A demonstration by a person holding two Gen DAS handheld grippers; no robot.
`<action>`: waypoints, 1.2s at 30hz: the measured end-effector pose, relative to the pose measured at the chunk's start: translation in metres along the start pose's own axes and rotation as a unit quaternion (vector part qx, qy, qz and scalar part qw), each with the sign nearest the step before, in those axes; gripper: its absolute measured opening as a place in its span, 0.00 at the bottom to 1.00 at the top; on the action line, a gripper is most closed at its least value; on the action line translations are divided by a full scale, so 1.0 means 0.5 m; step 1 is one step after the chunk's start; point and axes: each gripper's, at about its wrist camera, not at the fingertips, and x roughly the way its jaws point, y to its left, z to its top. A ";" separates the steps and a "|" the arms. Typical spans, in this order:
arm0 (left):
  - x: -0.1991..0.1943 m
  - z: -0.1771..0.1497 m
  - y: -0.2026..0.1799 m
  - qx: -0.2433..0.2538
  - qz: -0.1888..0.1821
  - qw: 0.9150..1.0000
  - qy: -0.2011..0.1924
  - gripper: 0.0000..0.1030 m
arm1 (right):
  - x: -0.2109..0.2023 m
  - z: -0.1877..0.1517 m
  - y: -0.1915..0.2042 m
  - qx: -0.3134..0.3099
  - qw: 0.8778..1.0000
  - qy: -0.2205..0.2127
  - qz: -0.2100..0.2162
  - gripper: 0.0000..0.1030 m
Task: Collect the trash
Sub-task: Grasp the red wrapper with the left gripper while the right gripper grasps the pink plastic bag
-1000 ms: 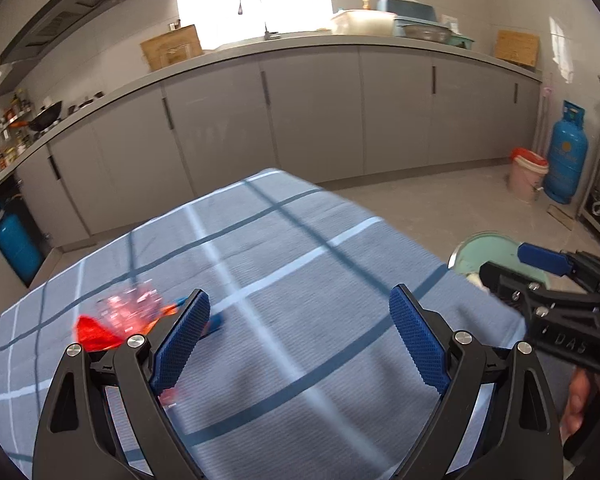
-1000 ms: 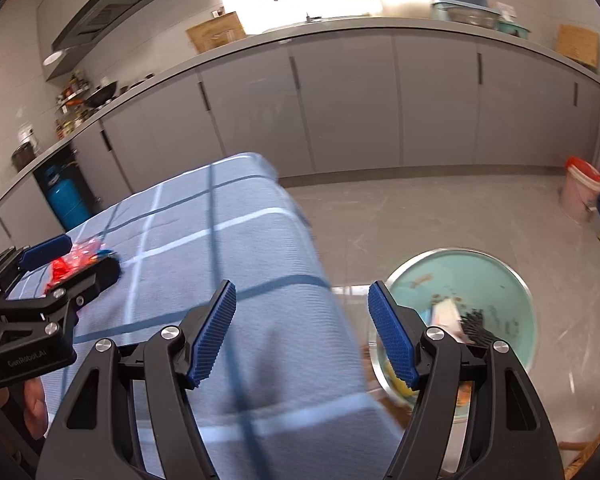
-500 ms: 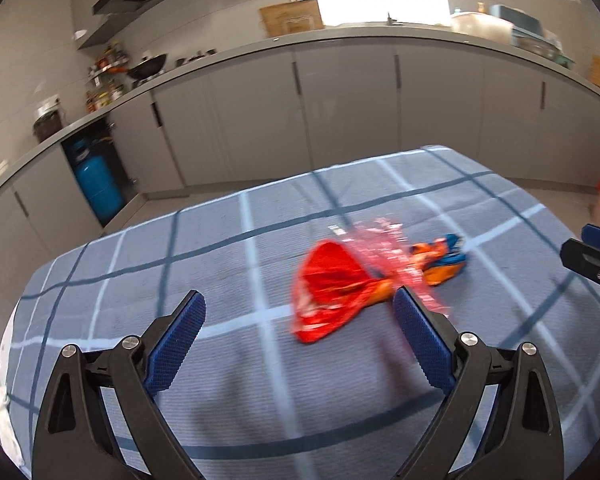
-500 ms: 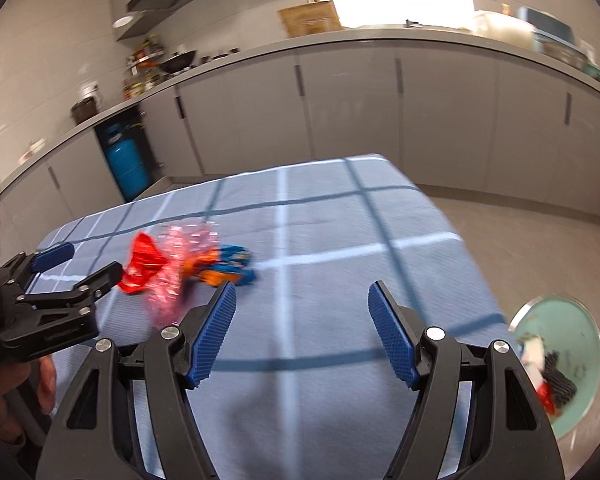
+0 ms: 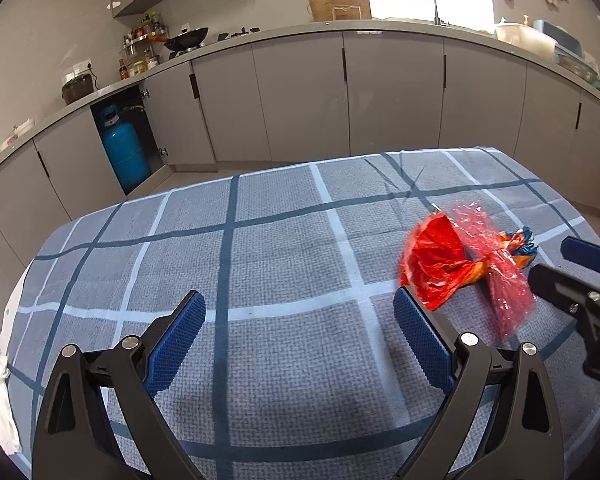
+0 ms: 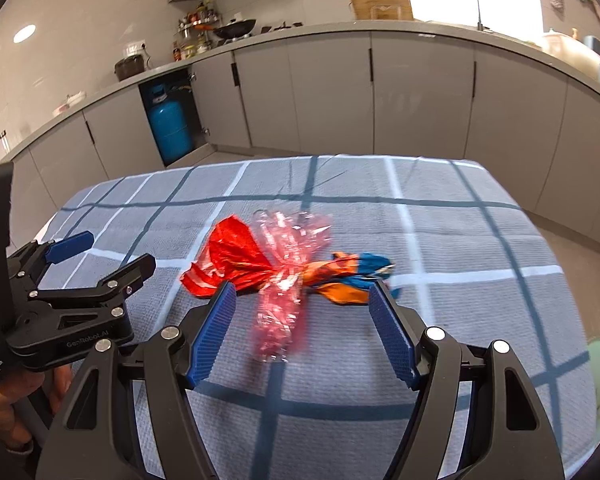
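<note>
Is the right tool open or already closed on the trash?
Open. The right tool frames the wrappers, which lie loose on the tablecloth.

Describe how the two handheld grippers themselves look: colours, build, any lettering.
Both match: the left gripper and right gripper have black angular frames with triangular cut-outs and silver round bolt heads, and each finger carries a blue ribbed pad. In the right wrist view the left gripper's side bears white lettering that looks like "GenRobot.AI". No cables or sleeves show.

Checked blue cloth [image 6: 440,240] covers the table, crumpled wrappers [image 6: 284,268] lying on it.
</note>
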 end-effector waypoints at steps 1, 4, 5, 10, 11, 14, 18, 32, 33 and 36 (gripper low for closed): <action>0.002 -0.001 0.003 -0.002 0.000 1.000 0.000 0.91 | 0.010 -0.001 0.003 0.000 1.000 0.006 0.001 0.67; 0.008 0.000 0.009 -0.009 -0.003 1.000 0.004 0.91 | 0.038 -0.005 0.009 0.000 1.000 0.027 0.011 0.66; 0.009 0.000 0.009 -0.010 -0.005 1.000 0.004 0.91 | 0.046 -0.011 0.010 -0.002 0.999 0.039 0.018 0.51; 0.008 0.009 -0.012 -0.003 -0.023 1.000 0.001 0.91 | 0.035 -0.021 0.019 -0.016 0.999 0.036 0.031 0.20; 0.007 0.012 -0.017 -0.002 -0.028 1.000 0.000 0.91 | 0.024 -0.021 0.017 -0.016 0.999 0.027 0.029 0.20; 0.008 0.025 -0.035 -0.003 -0.047 0.999 -0.001 0.91 | -0.007 -0.019 -0.002 -0.007 1.000 0.004 0.021 0.20; 0.022 0.042 -0.074 0.004 -0.064 0.998 -0.005 0.91 | -0.045 -0.023 -0.043 0.009 1.000 -0.014 0.004 0.20; 0.065 0.034 -0.155 0.043 -0.100 0.993 0.036 0.16 | -0.130 -0.074 -0.150 0.050 0.998 -0.042 -0.027 0.20; 0.058 0.035 -0.157 0.043 -0.101 0.993 0.035 0.14 | -0.136 -0.077 -0.158 0.052 0.997 -0.044 -0.029 0.20; 0.027 0.041 -0.174 0.053 -0.098 0.993 0.022 0.12 | -0.159 -0.087 -0.186 0.064 0.996 -0.051 -0.041 0.20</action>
